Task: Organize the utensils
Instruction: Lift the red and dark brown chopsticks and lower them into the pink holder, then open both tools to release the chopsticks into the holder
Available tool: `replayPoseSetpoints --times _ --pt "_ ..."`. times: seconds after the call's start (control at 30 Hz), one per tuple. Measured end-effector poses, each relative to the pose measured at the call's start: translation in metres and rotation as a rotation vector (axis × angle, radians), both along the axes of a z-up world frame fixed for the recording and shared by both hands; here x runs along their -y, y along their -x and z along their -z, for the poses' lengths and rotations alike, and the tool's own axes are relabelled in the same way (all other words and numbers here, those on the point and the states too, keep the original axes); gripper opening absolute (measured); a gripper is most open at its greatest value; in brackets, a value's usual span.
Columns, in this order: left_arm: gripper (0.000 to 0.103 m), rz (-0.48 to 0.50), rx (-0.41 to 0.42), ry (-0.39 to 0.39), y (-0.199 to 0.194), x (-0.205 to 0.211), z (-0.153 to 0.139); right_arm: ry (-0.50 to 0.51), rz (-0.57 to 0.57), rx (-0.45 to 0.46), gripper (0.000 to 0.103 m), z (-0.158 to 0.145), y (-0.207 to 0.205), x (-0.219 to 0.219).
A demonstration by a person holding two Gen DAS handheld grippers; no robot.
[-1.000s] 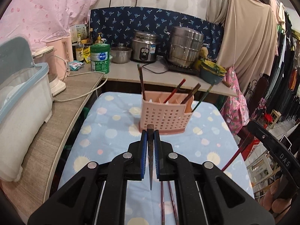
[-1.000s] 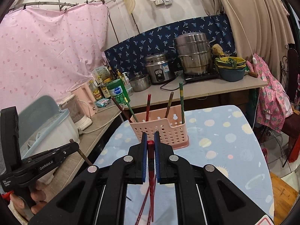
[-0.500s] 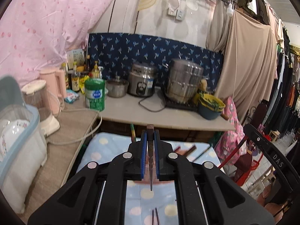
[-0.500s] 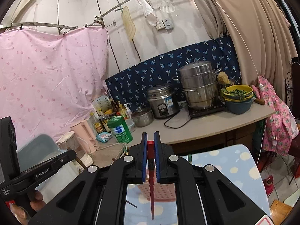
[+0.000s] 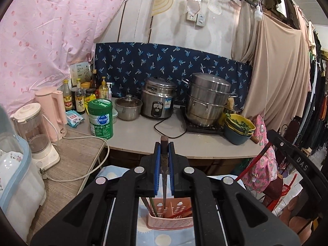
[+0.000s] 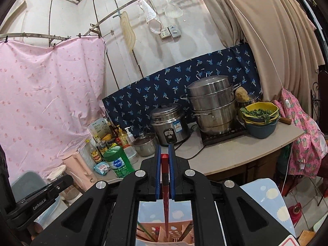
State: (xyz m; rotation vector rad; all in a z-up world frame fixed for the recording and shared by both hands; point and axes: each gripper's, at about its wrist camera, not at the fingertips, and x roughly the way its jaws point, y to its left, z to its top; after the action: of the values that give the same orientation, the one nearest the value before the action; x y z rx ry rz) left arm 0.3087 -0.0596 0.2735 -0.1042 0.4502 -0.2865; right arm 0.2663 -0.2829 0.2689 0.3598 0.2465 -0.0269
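Chopsticks are the load here: the left gripper (image 5: 164, 172) has its fingers clamped on a dark brown chopstick (image 5: 164, 176), the right gripper (image 6: 164, 174) on a red chopstick (image 6: 165, 194), each hanging tip-down over the pink perforated utensil holder (image 5: 170, 219). That holder sits on the dotted blue surface (image 6: 268, 196), several chopsticks already leaning inside it. Both sticks look light, stiff and smooth, so they would likely pivot if pinched loosely. Holding near the thick upper end, as now, seems sensible. Behind stand a rice cooker (image 5: 158, 100) and steamer pot (image 5: 209, 99).
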Motion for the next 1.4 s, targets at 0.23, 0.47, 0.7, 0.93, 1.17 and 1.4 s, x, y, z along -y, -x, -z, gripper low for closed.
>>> replayPoseSetpoints --times 0.23,0.47,0.7,0.93,1.17,1.4 --pt "0.007 0.005 -0.058 -0.009 -0.020 0.006 0.029 0.010 -0.010 -0.091 0.007 0.044 -0.030 -0.005" --pt "0.008 0.026 -0.099 -0.016 -0.028 0.010 0.049 0.023 -0.029 -0.158 0.008 0.073 -0.043 -0.012" --pt "0.020 0.016 -0.093 -0.021 -0.023 0.012 0.054 0.062 -0.024 -0.157 0.013 0.075 -0.036 -0.016" --pt "0.035 0.010 -0.073 -0.038 -0.008 0.012 0.052 0.069 -0.025 -0.142 0.020 0.069 -0.019 -0.019" --pt "0.035 0.012 -0.069 -0.045 0.011 0.010 0.049 0.066 -0.030 -0.133 0.023 0.066 0.005 -0.022" --pt "0.035 0.007 -0.065 -0.056 0.033 0.006 0.049 0.070 -0.034 -0.137 0.023 0.067 0.032 -0.027"
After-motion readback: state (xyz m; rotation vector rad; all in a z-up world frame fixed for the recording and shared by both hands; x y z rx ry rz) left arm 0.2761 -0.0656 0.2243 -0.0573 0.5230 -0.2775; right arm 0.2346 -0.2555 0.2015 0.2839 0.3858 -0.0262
